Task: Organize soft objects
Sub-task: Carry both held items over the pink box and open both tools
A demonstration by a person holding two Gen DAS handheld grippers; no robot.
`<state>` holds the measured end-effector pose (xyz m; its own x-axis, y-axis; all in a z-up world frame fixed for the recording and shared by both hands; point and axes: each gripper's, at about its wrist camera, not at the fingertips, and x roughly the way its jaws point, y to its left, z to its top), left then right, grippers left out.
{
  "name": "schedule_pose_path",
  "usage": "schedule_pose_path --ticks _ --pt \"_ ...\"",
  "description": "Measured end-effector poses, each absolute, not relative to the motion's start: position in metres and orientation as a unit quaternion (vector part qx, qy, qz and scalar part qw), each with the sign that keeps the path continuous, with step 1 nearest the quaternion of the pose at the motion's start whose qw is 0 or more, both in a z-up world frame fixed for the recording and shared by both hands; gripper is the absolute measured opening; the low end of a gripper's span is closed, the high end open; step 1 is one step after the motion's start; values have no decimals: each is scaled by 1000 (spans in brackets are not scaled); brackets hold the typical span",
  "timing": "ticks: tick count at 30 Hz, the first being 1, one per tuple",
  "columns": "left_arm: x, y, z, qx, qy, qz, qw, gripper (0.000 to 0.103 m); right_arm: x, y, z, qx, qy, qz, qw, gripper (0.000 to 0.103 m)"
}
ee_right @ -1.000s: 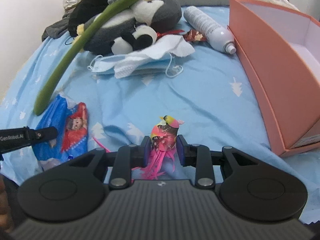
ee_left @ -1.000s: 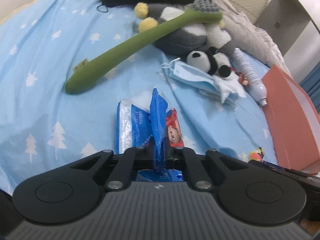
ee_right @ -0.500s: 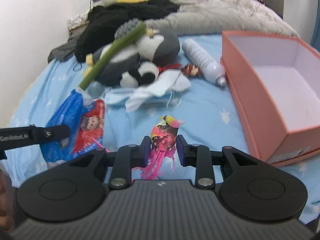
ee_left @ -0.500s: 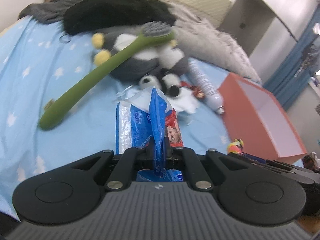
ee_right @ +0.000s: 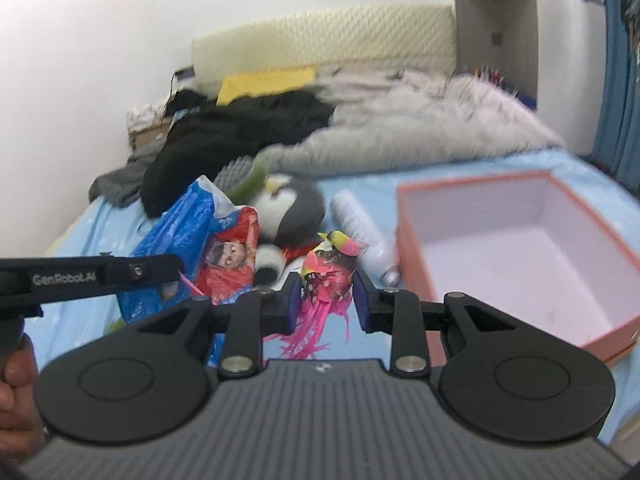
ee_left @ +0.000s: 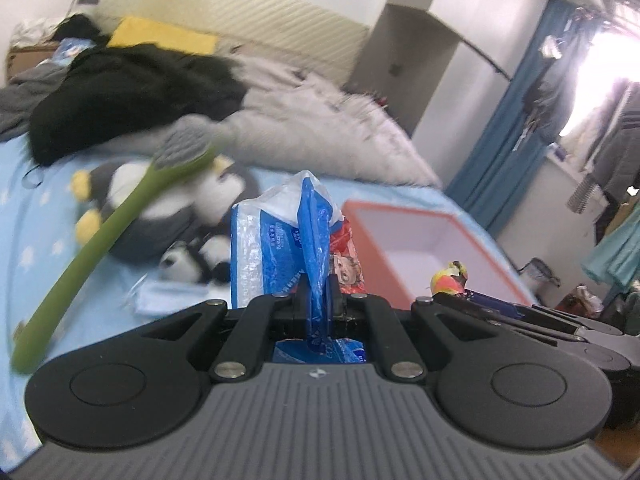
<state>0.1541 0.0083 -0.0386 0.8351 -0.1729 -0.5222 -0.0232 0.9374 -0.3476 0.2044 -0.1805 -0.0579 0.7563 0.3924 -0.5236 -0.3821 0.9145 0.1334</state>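
While both grippers' fingers clamp packets, star-print blue bedsheet [ee_left: 44, 236], cream headboard [ee_right: 320, 36], orange box [ee_right: 516, 248].

Blue bed sheet [ee_right: 460, 168]; on it: orange box [ee_right: 416, 236], penguin plush [ee_right: 296, 208], bottle [ee_right: 360, 228].

Black left gripper [ee_left: 319, 300] with silver screws, grey ribbed housing, "GenRobot.AI" lettering.
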Motion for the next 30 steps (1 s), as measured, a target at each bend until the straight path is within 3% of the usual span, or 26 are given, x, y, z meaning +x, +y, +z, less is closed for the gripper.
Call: schedule_pose_path --ticks 12,20,30 --pt "231 -64 0 -146 272 -133 942 7 247 -245 -20 12 234 139 962 31" --pt "301 -126 -8 -119 322 -179 922 7 290 -304 -36 54 298 96 948 31" --pt "391 -193 -65 -101 397 -191 892 7 335 -361 -98 52 387 34 920 31"
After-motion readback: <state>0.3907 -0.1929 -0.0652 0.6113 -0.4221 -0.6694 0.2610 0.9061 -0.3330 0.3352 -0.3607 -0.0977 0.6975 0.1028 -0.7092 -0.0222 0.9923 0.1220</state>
